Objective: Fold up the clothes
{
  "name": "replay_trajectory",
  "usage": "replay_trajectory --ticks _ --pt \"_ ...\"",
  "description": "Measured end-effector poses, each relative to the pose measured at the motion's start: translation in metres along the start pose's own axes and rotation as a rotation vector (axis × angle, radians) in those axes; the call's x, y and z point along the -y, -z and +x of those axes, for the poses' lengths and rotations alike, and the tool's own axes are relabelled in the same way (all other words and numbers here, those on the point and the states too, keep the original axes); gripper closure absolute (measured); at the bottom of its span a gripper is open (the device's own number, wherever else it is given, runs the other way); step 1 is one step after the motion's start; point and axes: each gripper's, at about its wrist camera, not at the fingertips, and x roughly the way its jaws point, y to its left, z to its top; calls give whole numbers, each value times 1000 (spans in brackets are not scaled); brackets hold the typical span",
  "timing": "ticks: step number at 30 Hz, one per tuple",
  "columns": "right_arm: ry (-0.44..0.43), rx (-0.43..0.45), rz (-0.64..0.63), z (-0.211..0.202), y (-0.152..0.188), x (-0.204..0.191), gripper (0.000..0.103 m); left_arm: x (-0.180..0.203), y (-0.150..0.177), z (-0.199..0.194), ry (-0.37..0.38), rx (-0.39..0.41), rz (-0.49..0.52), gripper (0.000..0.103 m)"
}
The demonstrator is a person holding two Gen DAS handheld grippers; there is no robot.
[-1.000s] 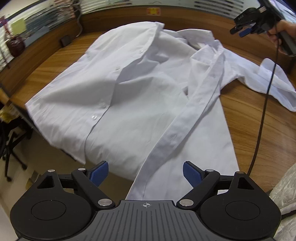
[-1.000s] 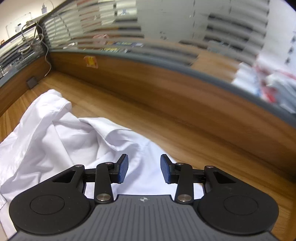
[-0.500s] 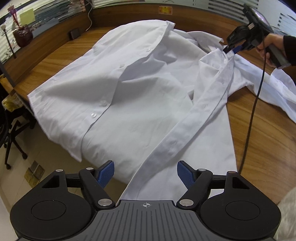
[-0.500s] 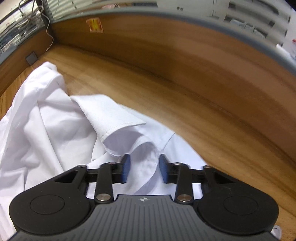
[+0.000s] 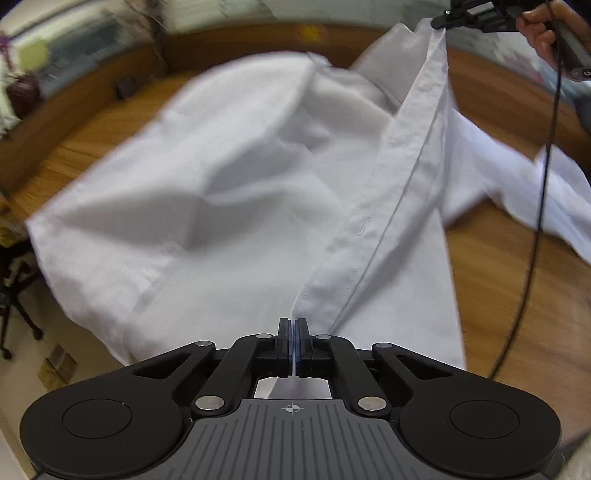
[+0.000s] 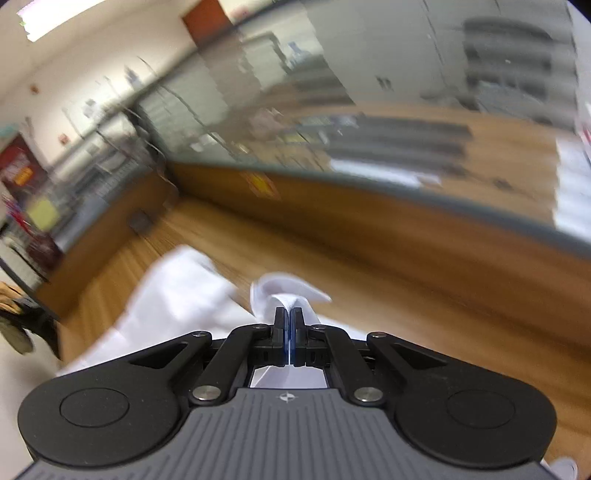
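The left tool [image 5: 294, 325] is fully closed, its 2 fingers clamping the lower end of the button band [image 5: 384, 206] of the white shirt [image 5: 229, 206]. The fabric passes between the fingers and shows again behind them, through the gap in the tool body.

The right tool [image 6: 289, 314] is likewise fully closed, pinching a fold of the shirt [image 6: 173, 291] near the collar [image 6: 284, 288]. In the left wrist view the right tool [image 5: 443, 23] appears at the top edge, gripping the upper end of the band; a hand [image 5: 543, 29] holds its handle, and both are partly cut off by the frame. A black cable [image 5: 532, 240] hangs from it across the shirt and the counter [image 5: 498, 295].

The band is stretched taut between the 2 tools. The rest of the shirt lies spread on the wooden counter, its left part blurred and its near hem draped past the counter edge. 1 sleeve [image 5: 535, 192] trails to the right, its end cut off by the frame.

The room beyond the counter is heavily blurred in both views; details there cannot be made out.
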Motion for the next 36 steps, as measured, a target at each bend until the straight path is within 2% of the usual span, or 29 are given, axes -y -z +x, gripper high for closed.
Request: replay_trajectory --ticks 4,7,8,10,11,13,15,17,18,24,28,33,35,36 --pt "-56 18 -61 13 -27 -38 102 -23 -10 -14 -112 86 -83 100" --pt "-63 -1 -121 41 -40 -62 102 -40 -19 -18 -208 112 -126 99" --pt "-62 -10 -140 52 -42 -70 102 -46 -22 -17 -232 109 -145 94" --pt "-50 -50 -181 74 -43 -85 102 -57 -25 -17 -270 103 -183 91" --pt "-42 -74 -201 87 -42 -90 101 -61 -24 -17 -278 101 -202 85" --pt "-26 -116 -237 108 -39 -98 97 -70 -22 -19 -293 97 -239 82" --pt "-11 -138 -277 116 -35 -105 89 -77 -18 -21 -300 92 -273 73" --pt "-5 -145 -302 110 -26 -103 82 -81 -7 -27 -281 81 -294 59" --pt "-2 -148 -314 107 -22 -103 80 -82 -1 -30 -267 71 -301 57" --pt "13 -183 -314 72 8 -79 80 -72 43 -47 -161 -5 -303 53" --pt "38 -213 -306 43 37 -58 80 -63 71 -59 -67 -57 -300 44" --pt "72 -265 -268 15 79 -34 78 -46 89 -64 26 -113 -248 42" --pt "83 -288 -251 6 96 -24 75 -42 95 -61 58 -139 -244 35" --pt "88 -300 -242 1 104 -20 73 -40 97 -59 74 -152 -242 35"
